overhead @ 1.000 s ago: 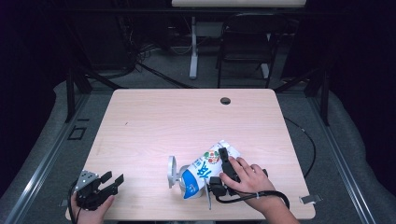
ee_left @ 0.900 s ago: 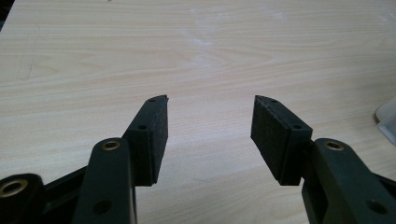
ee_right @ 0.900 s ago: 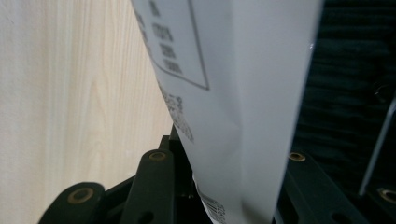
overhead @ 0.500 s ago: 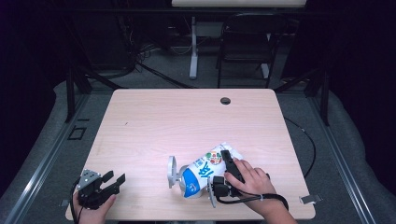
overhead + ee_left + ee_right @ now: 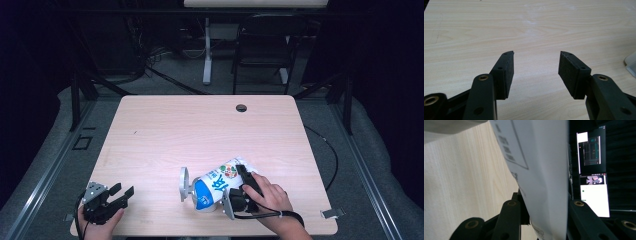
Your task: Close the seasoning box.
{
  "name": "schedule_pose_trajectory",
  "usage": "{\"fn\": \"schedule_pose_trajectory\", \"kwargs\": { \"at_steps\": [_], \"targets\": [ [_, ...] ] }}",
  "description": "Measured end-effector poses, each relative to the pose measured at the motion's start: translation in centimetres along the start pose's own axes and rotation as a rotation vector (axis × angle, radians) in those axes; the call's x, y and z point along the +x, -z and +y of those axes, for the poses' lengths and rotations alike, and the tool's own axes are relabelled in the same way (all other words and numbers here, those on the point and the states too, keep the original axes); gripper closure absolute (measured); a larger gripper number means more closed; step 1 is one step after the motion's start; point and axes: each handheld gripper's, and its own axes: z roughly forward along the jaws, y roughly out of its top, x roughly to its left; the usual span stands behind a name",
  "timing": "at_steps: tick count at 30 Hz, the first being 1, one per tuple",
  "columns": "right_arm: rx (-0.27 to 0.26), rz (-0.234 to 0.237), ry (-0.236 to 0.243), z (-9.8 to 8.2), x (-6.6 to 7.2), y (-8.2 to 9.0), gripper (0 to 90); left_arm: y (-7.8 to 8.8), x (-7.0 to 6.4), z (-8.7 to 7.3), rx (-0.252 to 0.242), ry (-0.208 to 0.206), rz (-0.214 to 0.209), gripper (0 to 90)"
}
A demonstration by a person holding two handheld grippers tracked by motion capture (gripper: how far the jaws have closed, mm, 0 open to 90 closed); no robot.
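One carton (image 5: 215,185), blue and white, lies on its side on the table (image 5: 200,130), well towards the near edge from the round hole (image 5: 241,108). The right gripper (image 5: 239,192) clamps its end; its jaws have just been closing, both pads against the white carton wall (image 5: 544,177). The left gripper (image 5: 112,196), well left of the carton, hangs with jaws spread, nothing between them.

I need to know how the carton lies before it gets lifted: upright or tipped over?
Tipped over: the carton lies on its side on the table, between the right gripper's jaws.
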Motion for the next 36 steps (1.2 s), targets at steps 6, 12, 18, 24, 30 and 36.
{"fn": "schedule_pose_trajectory", "kwargs": {
  "at_steps": [6, 12, 18, 24, 30, 36],
  "targets": [
    [-0.013, 0.027, -0.076, -0.4, 0.4, -0.1, 73.2, -0.1, -0.1, 0.0, 0.009, -0.004, -0.001, 46.5],
    [-0.018, 0.049, -0.141, -0.6, 0.6, -0.4, 73.8, -0.3, -0.1, -0.1, 0.013, -0.006, 0.001, 46.5],
    [-0.024, 0.063, -0.192, -0.8, 0.9, -0.7, 74.2, -0.4, 0.0, -0.2, 0.012, -0.003, -0.001, 46.5],
    [-0.007, 0.088, -0.232, -1.0, 1.0, -0.8, 74.9, -0.4, 0.0, -0.2, 0.015, -0.003, -0.002, 46.5],
    [-0.015, 0.109, -0.32, -1.2, 1.1, -0.9, 75.6, -0.4, 0.0, -0.2, 0.016, -0.001, -0.003, 46.5],
    [-0.015, 0.145, -0.429, -1.9, 0.9, -1.0, 77.8, -0.5, -0.1, -0.3, 0.015, 0.0, -0.002, 46.5]
  ]
}}
